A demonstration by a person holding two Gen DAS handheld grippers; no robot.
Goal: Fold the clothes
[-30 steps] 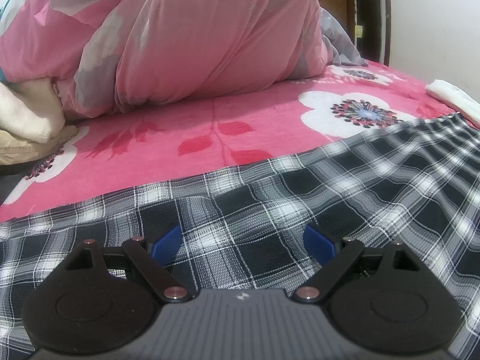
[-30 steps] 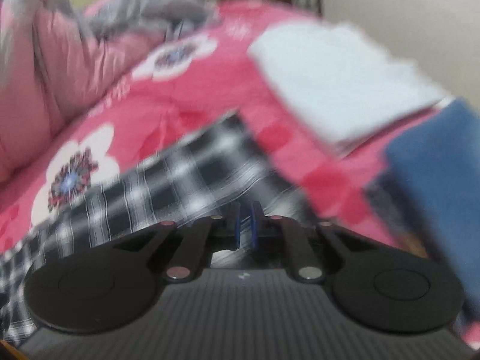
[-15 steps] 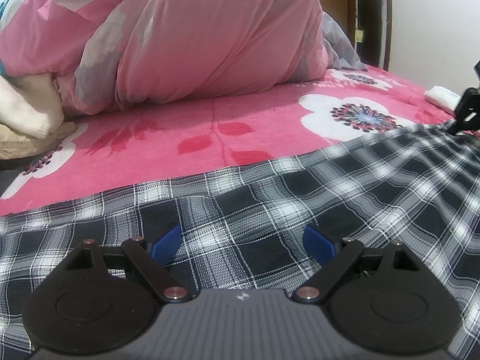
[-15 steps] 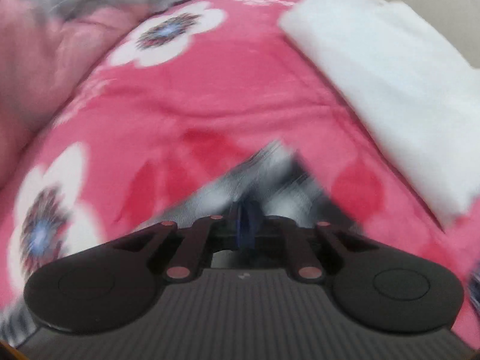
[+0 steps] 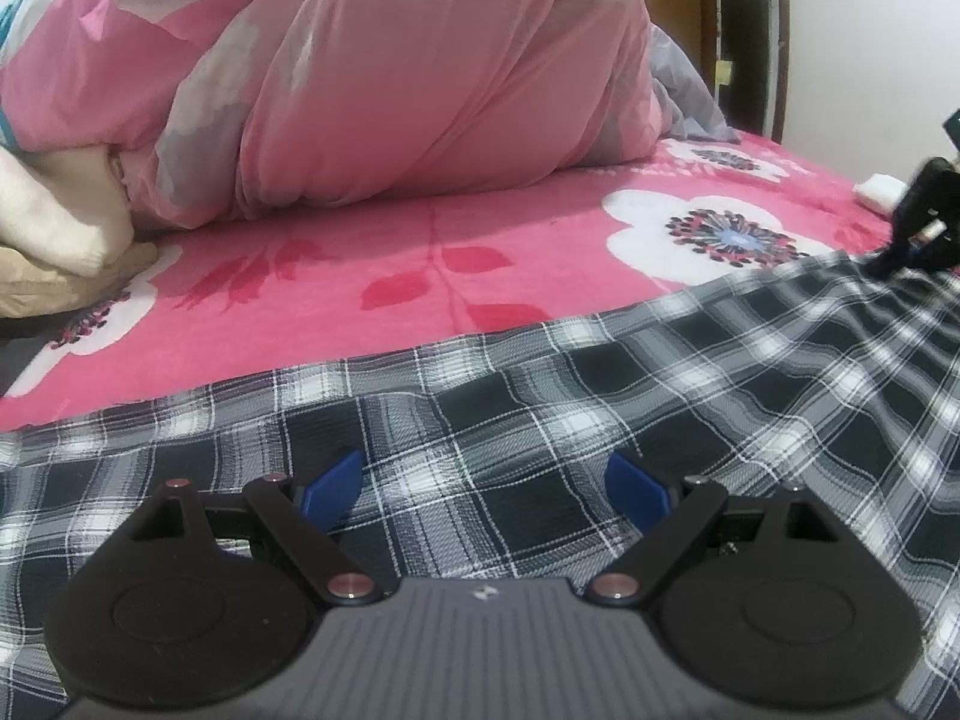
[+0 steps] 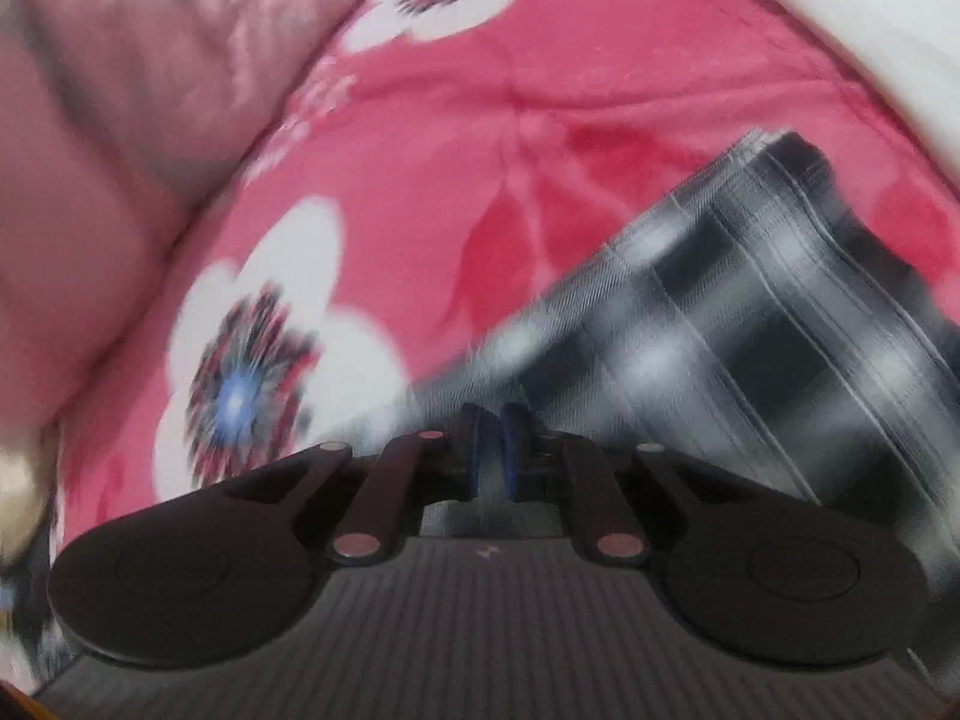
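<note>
Pinching the checked cloth (image 6: 750, 324) at its edge, your right gripper (image 6: 491, 444) is squeezing tight at 6 o'clock. Your left gripper (image 5: 483, 483) is sitting wide open over the cloth (image 5: 600, 420), gripping nothing, on the pink bed (image 5: 360, 264).

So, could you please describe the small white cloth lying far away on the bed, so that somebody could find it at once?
Start from the bright pink bedspread with large white flowers. Follow the far edge of the black and white checked garment to the bed's right side, where the right claw is. The small white folded cloth lies just beyond it, the only plain white thing there, unlike the cream bundle far left.
</note>
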